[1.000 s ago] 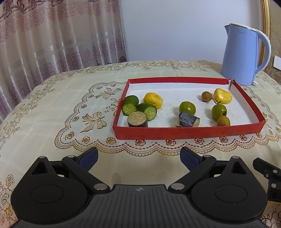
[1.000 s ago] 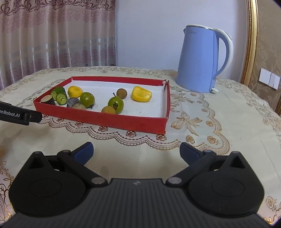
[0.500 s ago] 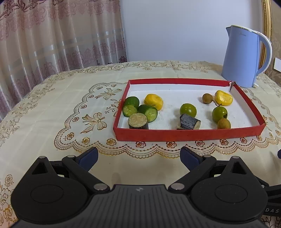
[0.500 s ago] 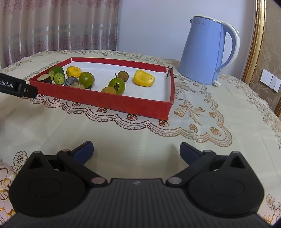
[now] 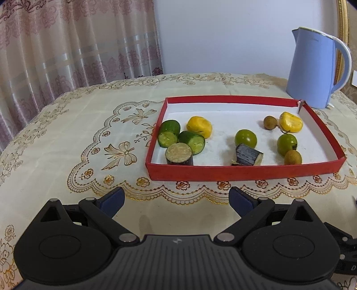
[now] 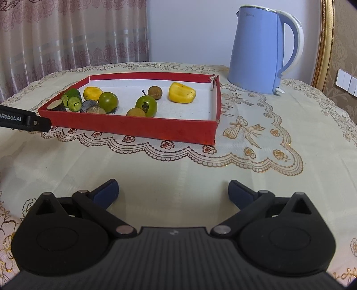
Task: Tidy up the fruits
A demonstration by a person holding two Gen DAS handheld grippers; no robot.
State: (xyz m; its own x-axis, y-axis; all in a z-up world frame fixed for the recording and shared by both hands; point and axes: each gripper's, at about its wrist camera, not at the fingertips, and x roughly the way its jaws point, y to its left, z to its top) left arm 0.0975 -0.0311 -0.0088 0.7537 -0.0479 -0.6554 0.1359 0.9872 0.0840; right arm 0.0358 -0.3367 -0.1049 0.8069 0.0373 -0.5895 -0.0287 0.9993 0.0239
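Both grippers pulled back from the red tray (image 5: pixel 243 172). Left gripper (image 5: pixel 176 199) and right gripper (image 6: pixel 173 191) spread apart, empty. You should approach one fruit from above.

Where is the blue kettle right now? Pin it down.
The blue kettle stands upright on the tablecloth beyond the red tray's far right corner, apart from it, at upper right in both wrist views.

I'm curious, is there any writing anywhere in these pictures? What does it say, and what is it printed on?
"Robot.AI": white letters on the black bar of the left gripper, cut off at the picture's left edge, so the word may begin earlier.
"Midea": faint brand mark near the top of the blue kettle, barely readable.
"D": one white letter on the right gripper's black part, the rest cut off.
Small logos on both gripper bodies carry no letters.
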